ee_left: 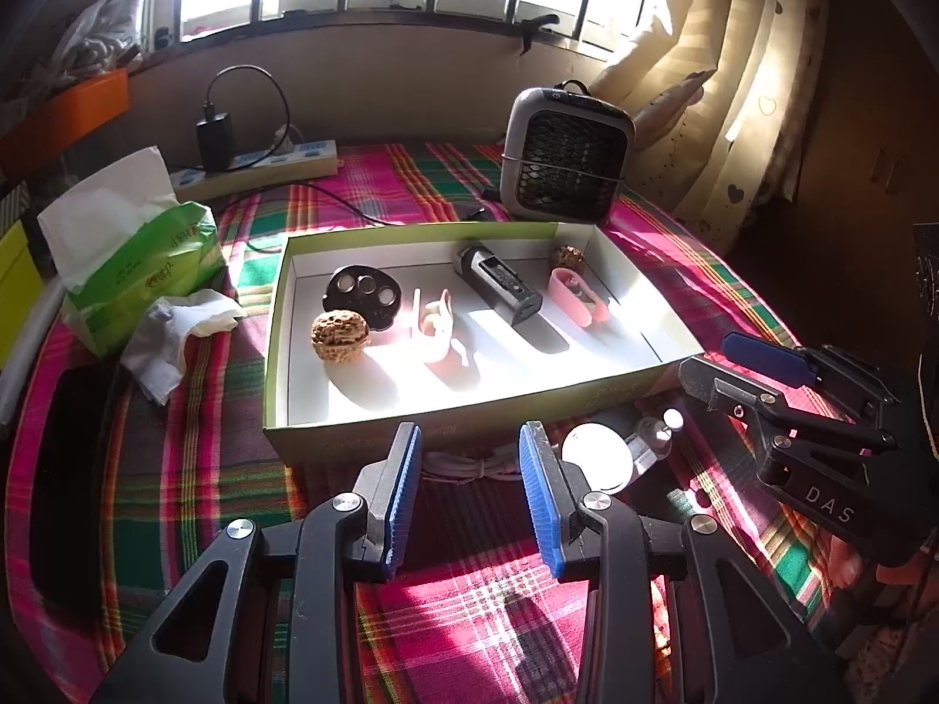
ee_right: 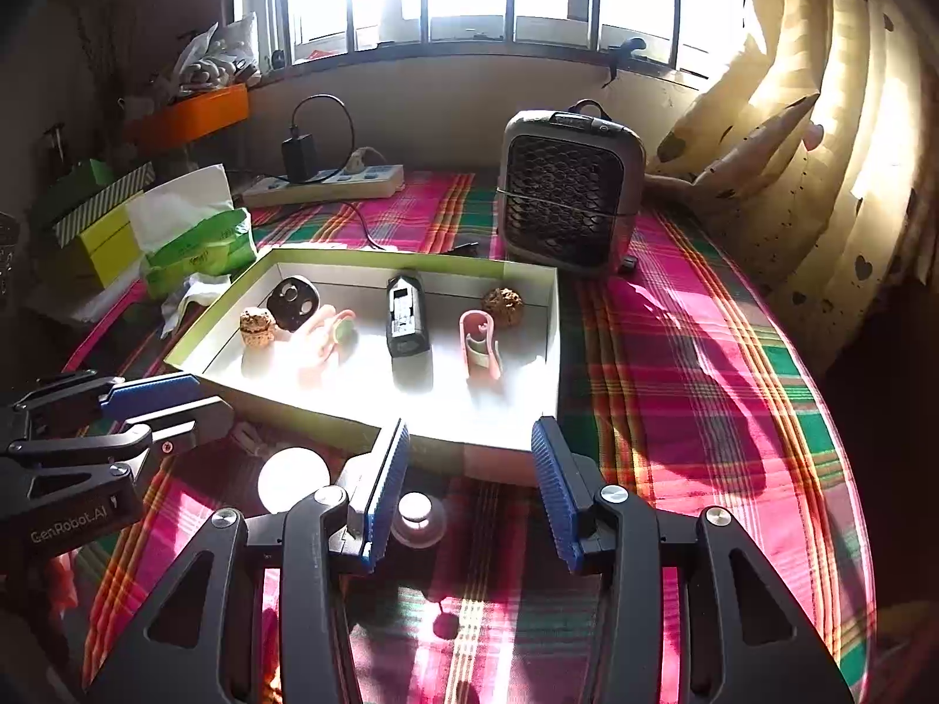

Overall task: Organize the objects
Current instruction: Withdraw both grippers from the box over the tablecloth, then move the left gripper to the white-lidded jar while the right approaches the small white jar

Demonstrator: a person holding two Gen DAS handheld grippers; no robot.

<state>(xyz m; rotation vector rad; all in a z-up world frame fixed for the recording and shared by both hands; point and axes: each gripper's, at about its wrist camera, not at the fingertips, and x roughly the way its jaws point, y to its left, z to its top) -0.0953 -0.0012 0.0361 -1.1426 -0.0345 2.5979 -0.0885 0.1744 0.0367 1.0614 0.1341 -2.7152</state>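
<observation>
A shallow box with a green rim [ee_left: 375, 431] [ee_right: 305, 408] lies on the plaid cloth. It holds a walnut [ee_left: 340, 333] [ee_right: 257, 325], a black disc with holes [ee_left: 364, 293] [ee_right: 293, 302], a pink hand-shaped piece [ee_left: 437, 328] [ee_right: 323, 334], a black device [ee_left: 499, 284] [ee_right: 405, 317], a pink clip [ee_left: 578, 296] [ee_right: 478, 343] and a second walnut [ee_left: 568, 257] [ee_right: 503, 305]. My left gripper [ee_left: 469, 434] [ee_right: 211, 396] hangs open before the box's near wall, nothing between its pads. My right gripper [ee_right: 469, 428] [ee_left: 713, 361] is open at the box's near right corner.
In front of the box lie a white round disc [ee_left: 595, 457] [ee_right: 293, 478], a small capped bottle [ee_left: 663, 428] [ee_right: 418, 519] and a white cable [ee_left: 469, 463]. Behind it stands a small grey fan [ee_left: 566, 155] [ee_right: 566, 188]. A power strip [ee_left: 264, 164], tissue pack [ee_left: 141, 276] and crumpled tissue [ee_left: 176, 334] sit at the left.
</observation>
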